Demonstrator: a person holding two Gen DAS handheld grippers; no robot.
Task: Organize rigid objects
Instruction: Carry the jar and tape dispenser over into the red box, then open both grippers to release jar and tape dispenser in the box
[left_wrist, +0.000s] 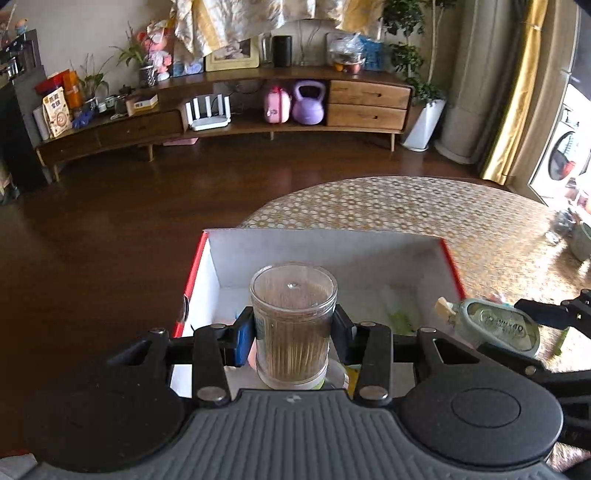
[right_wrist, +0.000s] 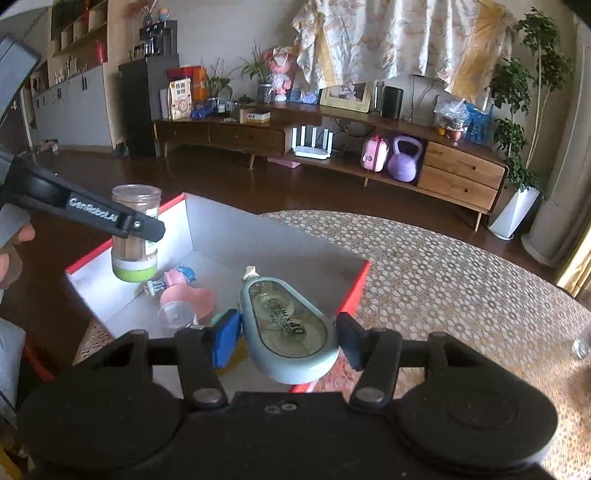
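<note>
toothpick jar (left_wrist: 293, 325) upright, above box (left_wrist: 332, 245) | tape dispenser (right_wrist: 290, 330) tilted

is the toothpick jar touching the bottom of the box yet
Apart. The right wrist view shows the clear toothpick jar with green base, held by the left tool, hanging above the red-edged white box floor.

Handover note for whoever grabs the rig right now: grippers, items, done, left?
Left gripper: shut on the toothpick jar, held upright above the red-edged box.
Right gripper: shut on the correction tape dispenser, over the box's near right edge.
Box sits on the patterned table.
Done: a pink toy and a clear cup already lie inside the box.
Left: lower and release the jar, then the dispenser, into the box. A small object at the table's right edge is too blurred to identify.
</note>
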